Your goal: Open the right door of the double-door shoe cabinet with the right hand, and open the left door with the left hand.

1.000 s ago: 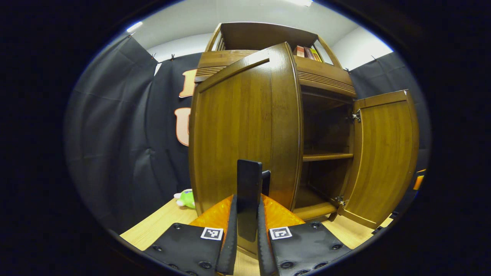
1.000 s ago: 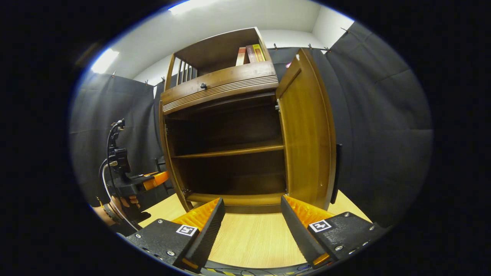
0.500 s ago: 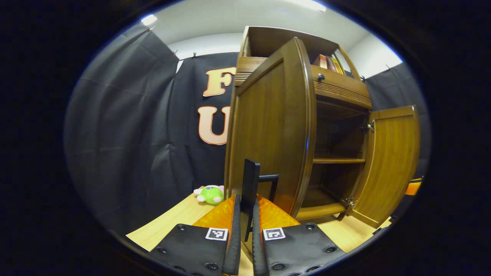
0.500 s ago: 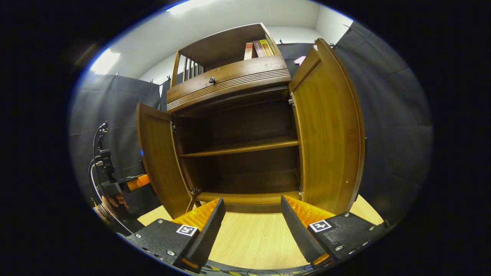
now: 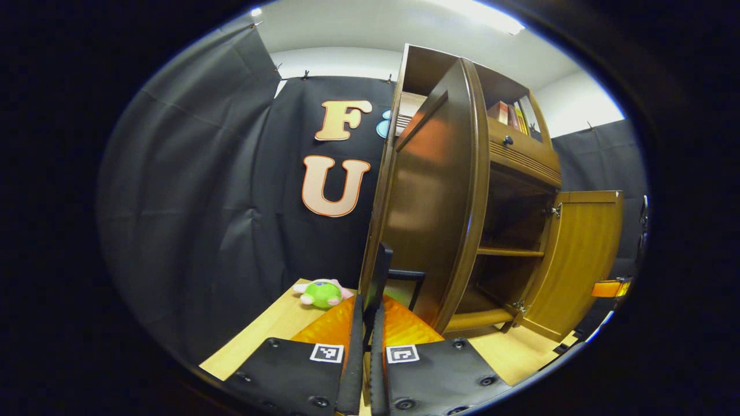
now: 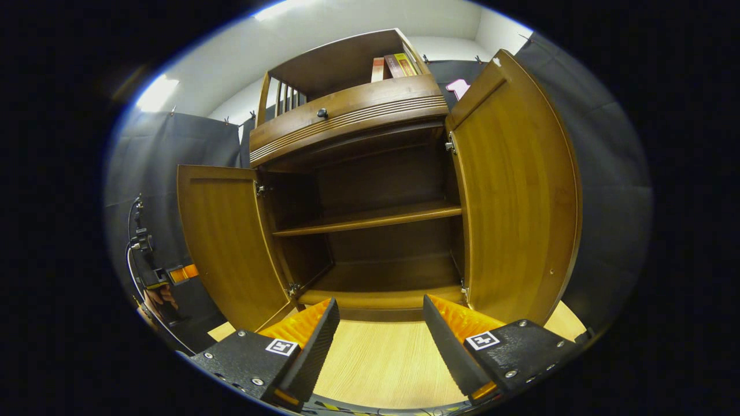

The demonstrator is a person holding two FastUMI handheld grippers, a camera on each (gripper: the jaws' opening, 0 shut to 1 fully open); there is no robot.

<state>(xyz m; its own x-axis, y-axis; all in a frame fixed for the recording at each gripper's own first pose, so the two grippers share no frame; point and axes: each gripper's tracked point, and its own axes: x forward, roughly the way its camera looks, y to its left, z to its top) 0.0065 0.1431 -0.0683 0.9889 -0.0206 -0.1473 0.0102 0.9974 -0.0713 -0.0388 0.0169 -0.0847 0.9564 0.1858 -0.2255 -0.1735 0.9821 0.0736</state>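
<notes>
The brown wooden shoe cabinet [image 6: 347, 112] stands with both doors swung out. In the left gripper view the left door [image 5: 430, 202] is seen almost edge-on, and my left gripper [image 5: 365, 303] is shut on its thin black handle [image 5: 383, 271]. The right door [image 5: 581, 260] stands wide open at the far right. In the right gripper view the left door [image 6: 225, 248] and right door [image 6: 514, 190] flank the bare inner shelf [image 6: 370, 218]. My right gripper [image 6: 378, 306] hangs open in front of the cabinet's base, holding nothing. A hand [image 6: 156, 297] grips the left tool at the far left.
A green plush toy [image 5: 322, 292] lies on the light wooden floor [image 6: 376, 370] to the left of the cabinet. Books [image 6: 396, 65] stand on the cabinet's top shelf, above a drawer with a dark knob [image 6: 322, 113]. Black cloth walls close in on both sides.
The left door has swung much farther open, pulled by my left gripper on its handle. The right gripper has stayed open, and both doors' inner faces have come into its view.
</notes>
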